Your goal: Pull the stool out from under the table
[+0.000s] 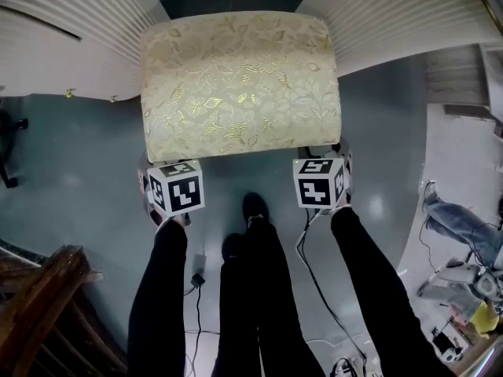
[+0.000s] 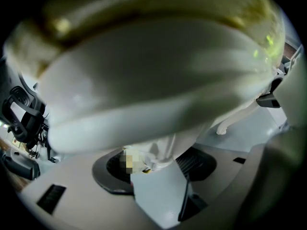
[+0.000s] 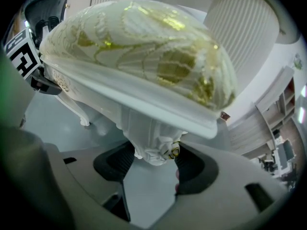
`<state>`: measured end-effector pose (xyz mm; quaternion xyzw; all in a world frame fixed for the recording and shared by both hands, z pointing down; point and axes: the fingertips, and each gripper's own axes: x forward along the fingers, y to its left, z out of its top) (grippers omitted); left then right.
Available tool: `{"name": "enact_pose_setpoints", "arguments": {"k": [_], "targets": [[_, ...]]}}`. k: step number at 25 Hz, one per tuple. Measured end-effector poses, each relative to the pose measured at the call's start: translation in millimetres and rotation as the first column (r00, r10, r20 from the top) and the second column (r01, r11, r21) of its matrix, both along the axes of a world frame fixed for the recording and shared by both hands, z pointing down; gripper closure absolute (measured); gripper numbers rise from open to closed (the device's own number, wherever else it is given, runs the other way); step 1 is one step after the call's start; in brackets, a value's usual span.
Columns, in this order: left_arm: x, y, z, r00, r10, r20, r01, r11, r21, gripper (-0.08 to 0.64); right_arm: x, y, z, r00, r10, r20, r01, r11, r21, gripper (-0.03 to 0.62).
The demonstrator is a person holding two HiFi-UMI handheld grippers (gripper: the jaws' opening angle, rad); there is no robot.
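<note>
The stool (image 1: 240, 81) has a gold floral cushion on a white carved frame and stands on the grey floor between the white fluted table supports (image 1: 71, 30). My left gripper (image 1: 169, 171) is at its near left corner, my right gripper (image 1: 324, 167) at its near right corner. In the left gripper view the cushion underside (image 2: 144, 80) fills the top, and the left gripper (image 2: 153, 166) is shut on a white carved leg (image 2: 160, 152). In the right gripper view the right gripper (image 3: 152, 161) is shut on the other front leg (image 3: 151, 147) just under the seat rim.
A second fluted support (image 1: 393, 14) flanks the stool on the right. Dark wooden furniture (image 1: 39, 305) stands at the lower left. Cables (image 1: 314, 281) trail over the floor beside the person's legs (image 1: 251, 289). Another person (image 1: 456, 218) sits at the far right.
</note>
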<state>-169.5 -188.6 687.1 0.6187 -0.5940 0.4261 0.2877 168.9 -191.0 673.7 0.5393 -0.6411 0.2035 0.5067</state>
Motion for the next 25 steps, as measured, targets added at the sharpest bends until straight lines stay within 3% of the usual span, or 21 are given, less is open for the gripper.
{"name": "enact_pose_setpoints", "arguments": {"k": [25], "targets": [[1.8,12.1,-2.7,1.000,0.004,-0.002,-0.004,0.997,-0.074,0.275,2.9,9.3,-4.6,1.000,0.003,-0.019,-0.005,0.996,-0.088,0.321]]}}
